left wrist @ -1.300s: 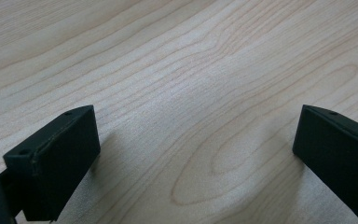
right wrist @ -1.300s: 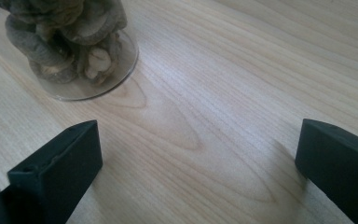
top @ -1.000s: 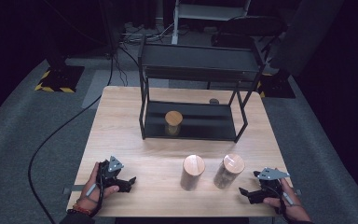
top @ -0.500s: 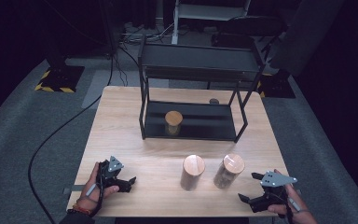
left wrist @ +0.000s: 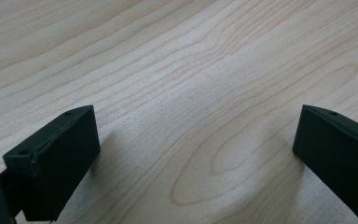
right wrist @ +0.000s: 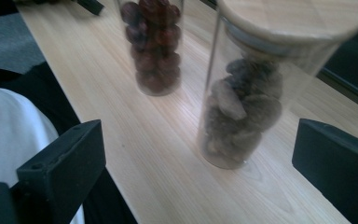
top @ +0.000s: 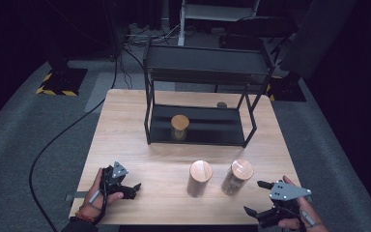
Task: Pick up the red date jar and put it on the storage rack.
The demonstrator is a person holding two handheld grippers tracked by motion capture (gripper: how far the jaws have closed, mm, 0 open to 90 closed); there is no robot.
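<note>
The right gripper [top: 260,198] is held wide open and empty, aimed at the nearest jar [right wrist: 251,93] — lined up, presumably, for grasping; the left gripper [top: 134,187] is rested open on the table [left wrist: 191,70].

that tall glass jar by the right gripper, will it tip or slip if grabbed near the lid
The jar is tall on a narrow base, so a push near its wooden lid would probably tip it. Its smooth glass wall may slip between the right gripper jaws. It is filled almost to the lid, so likely fairly heavy.
</note>
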